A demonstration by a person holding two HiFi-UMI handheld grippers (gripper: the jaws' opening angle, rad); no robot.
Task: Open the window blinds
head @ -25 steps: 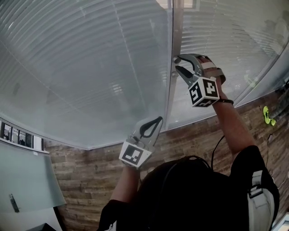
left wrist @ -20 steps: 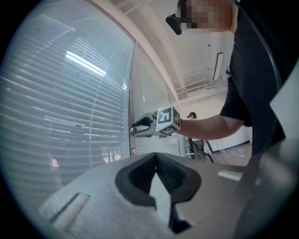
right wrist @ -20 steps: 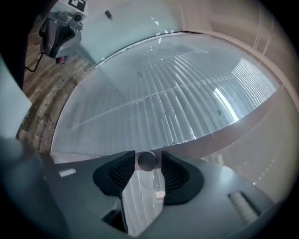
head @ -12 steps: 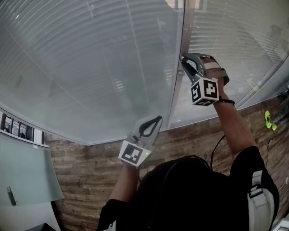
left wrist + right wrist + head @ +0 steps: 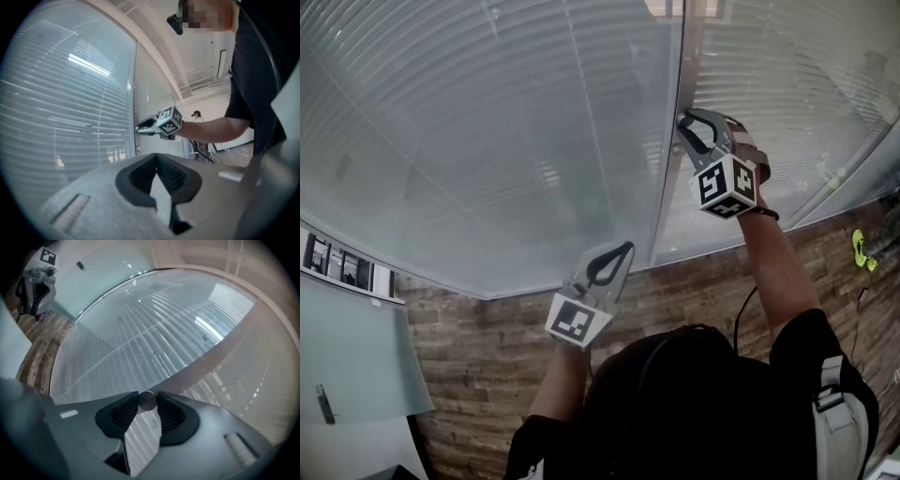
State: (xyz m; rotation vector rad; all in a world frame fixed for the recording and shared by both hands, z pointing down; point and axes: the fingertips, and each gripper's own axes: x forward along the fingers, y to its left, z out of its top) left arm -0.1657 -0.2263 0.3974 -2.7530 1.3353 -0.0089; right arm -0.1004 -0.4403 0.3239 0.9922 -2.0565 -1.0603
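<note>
Our right gripper (image 5: 682, 120), upper right of the head view, has just closed its jaws onto the small round knob (image 5: 146, 400) on the post (image 5: 673, 178); the blinds (image 5: 487, 141) fill the upper frame; our left gripper (image 5: 622, 251), lower centre, has its jaws pressed together on nothing; we judge the turning step is in hand; next we need a steady wrist roll without slipping.

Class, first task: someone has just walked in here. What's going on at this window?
A person holds a gripper in each hand at closed window blinds. The right gripper has just been closing its jaws and now clamps the small round knob on the frame between panes. The left gripper hangs lower, shut and empty.
</note>
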